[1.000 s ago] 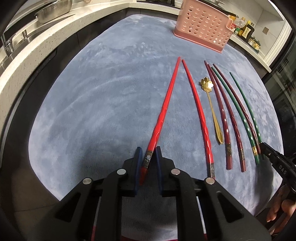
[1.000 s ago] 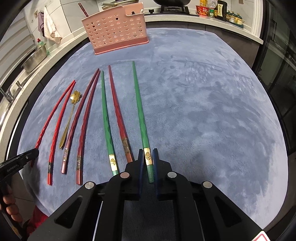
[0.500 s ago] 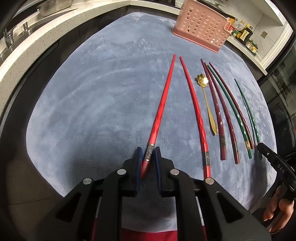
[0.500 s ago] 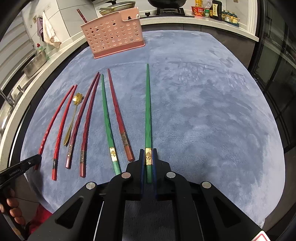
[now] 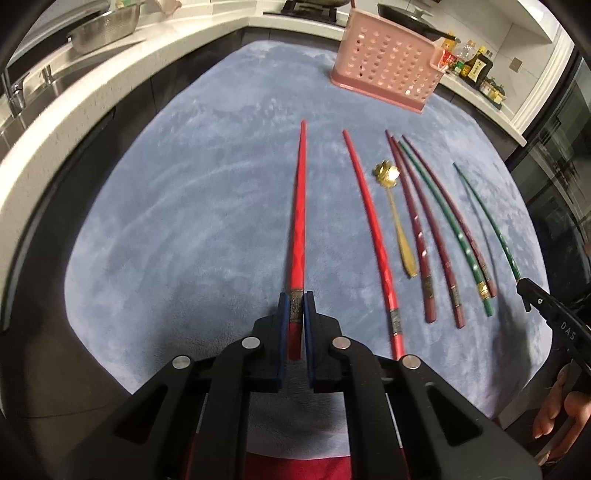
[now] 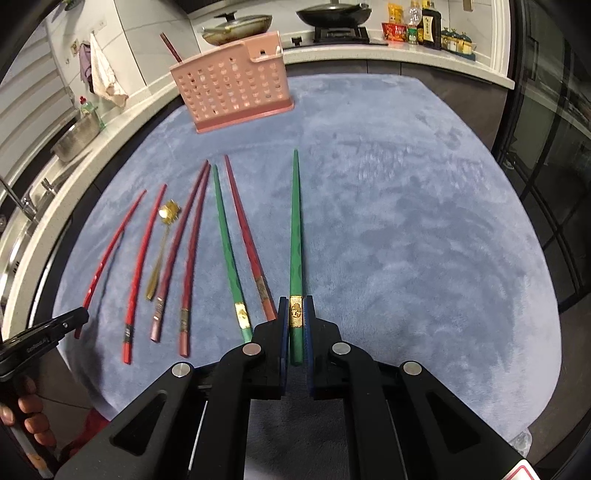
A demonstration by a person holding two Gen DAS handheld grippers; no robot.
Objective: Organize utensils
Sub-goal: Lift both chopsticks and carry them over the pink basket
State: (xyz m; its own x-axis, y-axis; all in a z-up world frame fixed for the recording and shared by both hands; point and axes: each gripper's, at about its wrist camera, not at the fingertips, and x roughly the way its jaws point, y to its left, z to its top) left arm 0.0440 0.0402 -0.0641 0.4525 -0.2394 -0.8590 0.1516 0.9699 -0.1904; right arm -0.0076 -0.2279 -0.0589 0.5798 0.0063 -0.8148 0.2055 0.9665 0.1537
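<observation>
My left gripper (image 5: 295,297) has a bright red chopstick (image 5: 298,221) between its blue pads near the banded end, and its jaws are closing on it. The stick points away toward the pink perforated holder (image 5: 388,70). My right gripper (image 6: 295,301) is shut on a green chopstick (image 6: 294,229) at its gold band, tip raised off the cloth. On the blue-grey cloth (image 5: 184,206) lie a second red chopstick (image 5: 373,229), a gold flower-headed spoon (image 5: 397,218), two maroon chopsticks (image 5: 417,229), a dark red one and another green chopstick (image 6: 227,251).
The pink holder (image 6: 232,96) stands at the cloth's far edge with one dark chopstick in it. A white counter with a sink and metal colander (image 5: 103,29) runs along the left. Pans and bottles (image 6: 424,22) sit at the back. A person's fingers (image 5: 554,413) hold the right gripper.
Both held chopsticks have come up off the cloth and swung away from the row. The red one now stands clearly apart from its mate, and the green one from the others.
</observation>
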